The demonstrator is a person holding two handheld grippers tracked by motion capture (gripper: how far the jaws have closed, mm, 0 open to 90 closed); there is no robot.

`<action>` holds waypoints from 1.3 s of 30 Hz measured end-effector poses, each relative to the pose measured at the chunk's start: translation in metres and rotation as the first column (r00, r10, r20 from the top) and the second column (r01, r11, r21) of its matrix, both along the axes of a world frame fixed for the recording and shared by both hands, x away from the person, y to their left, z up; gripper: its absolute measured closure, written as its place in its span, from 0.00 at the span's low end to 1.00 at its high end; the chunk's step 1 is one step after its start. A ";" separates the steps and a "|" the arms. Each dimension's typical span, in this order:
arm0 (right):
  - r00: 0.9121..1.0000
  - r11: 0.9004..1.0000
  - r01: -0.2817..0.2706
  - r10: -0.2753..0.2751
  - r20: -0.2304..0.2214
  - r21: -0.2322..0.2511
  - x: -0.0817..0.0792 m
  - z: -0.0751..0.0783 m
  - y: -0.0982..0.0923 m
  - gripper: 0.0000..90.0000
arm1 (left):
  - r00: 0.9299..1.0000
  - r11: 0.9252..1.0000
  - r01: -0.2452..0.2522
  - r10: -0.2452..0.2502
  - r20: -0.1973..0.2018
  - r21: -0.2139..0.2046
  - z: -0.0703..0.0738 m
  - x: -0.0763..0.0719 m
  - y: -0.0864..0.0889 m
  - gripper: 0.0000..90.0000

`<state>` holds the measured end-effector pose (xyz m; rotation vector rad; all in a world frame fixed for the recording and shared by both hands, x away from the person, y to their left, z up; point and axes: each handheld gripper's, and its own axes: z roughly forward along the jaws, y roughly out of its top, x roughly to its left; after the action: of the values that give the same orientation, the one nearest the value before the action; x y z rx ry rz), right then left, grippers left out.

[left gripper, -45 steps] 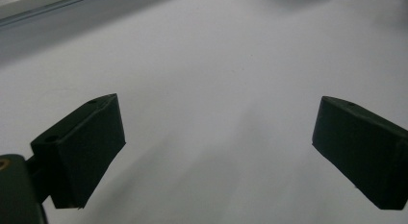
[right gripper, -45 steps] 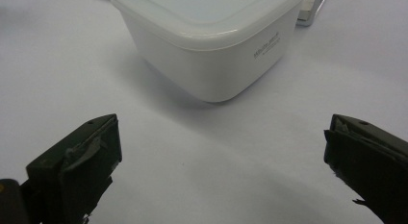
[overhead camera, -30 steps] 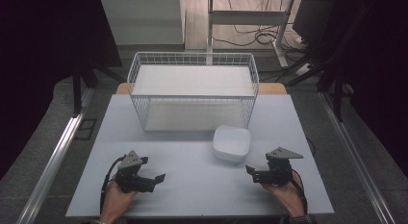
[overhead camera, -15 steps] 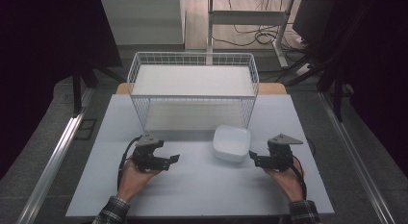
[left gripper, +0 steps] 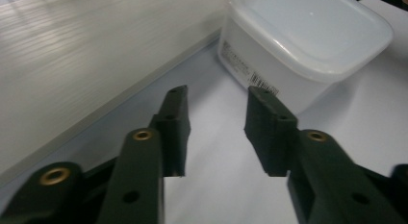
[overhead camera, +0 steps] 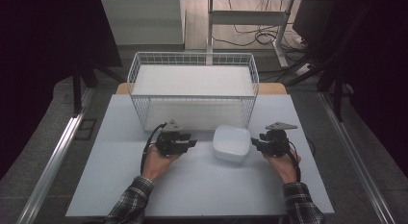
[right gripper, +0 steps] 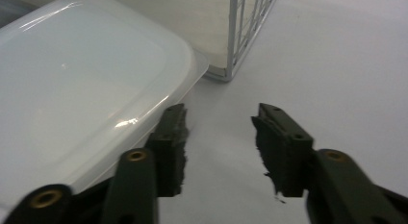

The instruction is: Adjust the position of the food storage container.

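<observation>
1. Starting at the left: the left gripper (overhead camera: 188, 143) sat in the person's left hand (overhead camera: 156, 161) on the pale grey-white tabletop (overhead camera: 192, 185), pointing sideways at the box. Its jaws had just been closing in, but there was still a clear gap with nothing between them, only bare table in the left gripper view. My guess is that it was narrowing down to line up on the box's side.

2. Behind it stood the white wire-mesh rectangular basket (overhead camera: 192, 58) with a flat white liner in the bottom. It sat at the back of the table, probably so the front stayed free for handling the box, and it looked like the likely drop-off spot.

3. In the middle, just in front of the basket's right half, was the small translucent white plastic food box with rounded corners and a snap-on lid (overhead camera: 232, 143). It rested flat on the table between the two grippers, lid on, held by neither.

4. On the right, the right gripper (overhead camera: 256, 142) came at the box from the other side. Its jaws had also just been closing, yet stood apart and empty. In the right gripper view one jaw sat right beside the lid's rim; I couldn't tell if it touched. It looked like a two-sided squeeze being set up.
</observation>
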<state>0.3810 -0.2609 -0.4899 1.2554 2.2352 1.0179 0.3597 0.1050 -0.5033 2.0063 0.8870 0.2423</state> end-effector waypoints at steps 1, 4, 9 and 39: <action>1.000 1.000 -0.010 0.010 -0.006 -0.001 0.002 -0.001 0.001 0.73 | 1.000 1.000 0.011 -0.011 -0.003 0.014 -0.002 0.004 -0.008 0.75; 0.999 0.999 -0.039 0.039 -0.030 -0.002 0.004 -0.004 0.007 0.82 | 1.000 1.000 0.019 -0.019 -0.018 0.024 -0.005 0.010 -0.017 0.86; 0.996 0.997 -0.081 0.081 -0.036 0.008 0.006 -0.006 0.021 0.91 | 0.999 0.999 0.019 -0.018 -0.036 0.031 -0.011 0.020 -0.020 0.99; 0.962 0.964 -0.265 0.266 -0.057 0.026 -0.048 -0.004 0.098 0.99 | 0.993 0.998 -0.020 0.027 -0.111 0.068 -0.016 -0.053 0.032 1.00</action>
<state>0.3327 -0.1632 -0.4935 1.0224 2.4956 1.1099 0.3070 0.1369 -0.5191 2.0889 0.9849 0.1754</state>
